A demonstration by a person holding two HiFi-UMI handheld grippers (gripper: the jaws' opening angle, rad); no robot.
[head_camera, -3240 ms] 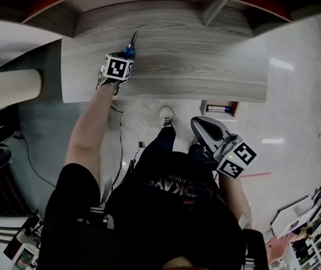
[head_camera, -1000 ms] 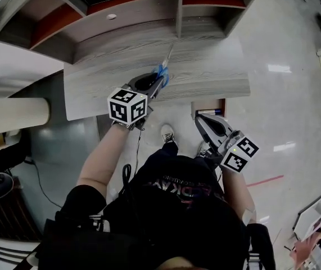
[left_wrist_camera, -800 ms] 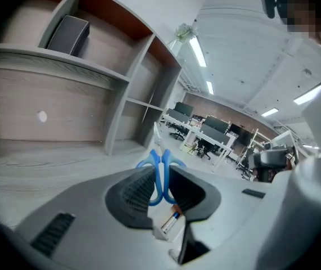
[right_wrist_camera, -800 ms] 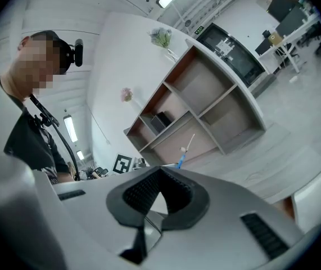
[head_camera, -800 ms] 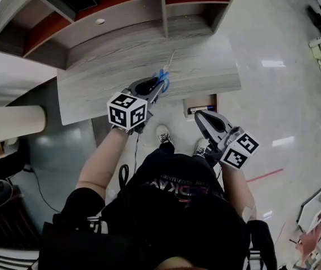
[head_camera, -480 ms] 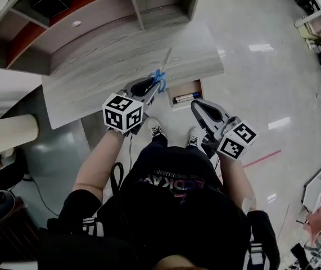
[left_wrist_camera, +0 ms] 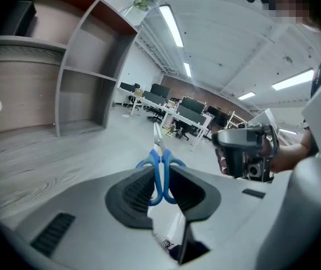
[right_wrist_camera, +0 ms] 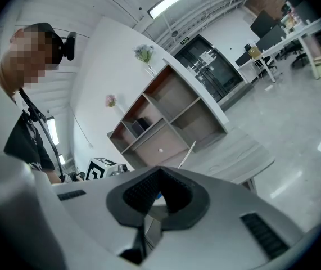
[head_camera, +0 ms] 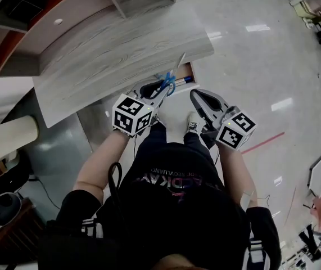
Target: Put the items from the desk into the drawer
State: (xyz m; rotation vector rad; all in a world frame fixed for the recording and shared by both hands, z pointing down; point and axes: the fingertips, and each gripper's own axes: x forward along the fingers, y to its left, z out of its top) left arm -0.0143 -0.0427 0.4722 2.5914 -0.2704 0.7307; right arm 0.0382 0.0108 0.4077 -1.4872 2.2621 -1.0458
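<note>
Blue-handled scissors [left_wrist_camera: 156, 178] sit clamped in the left tongs [left_wrist_camera: 161, 176]; only the head view shows the drawer [head_camera: 190, 71] beyond. Right tongs [right_wrist_camera: 159, 176] are closed, empty.

Head view: bright overall, lit from overhead. The glossy pale tiled floor [head_camera: 250, 66] throws back white glare patches, top right & mid right. The pale grey wood-grain desk [head_camera: 109, 55] is evenly lit, w/ a dimmer shadow zone below its near edge. Bottom third v. dark, little detail. Strong fisheye bend; straight edges curve twd the rim.

Both gripper views: round frame w/ black corners, heavy barrel distortion.

Left gripper view: the long white ceiling strip lights [left_wrist_camera: 171, 24] are blown out. The blue-handled metal scissors [left_wrist_camera: 156, 185] are fairly sharp; the left gripper [left_wrist_camera: 160, 169] body close to lens is soft, bg office hazy.

Right gripper view: one strip light at top centre clipped, faint floor glare at right, edges smeared.
</note>
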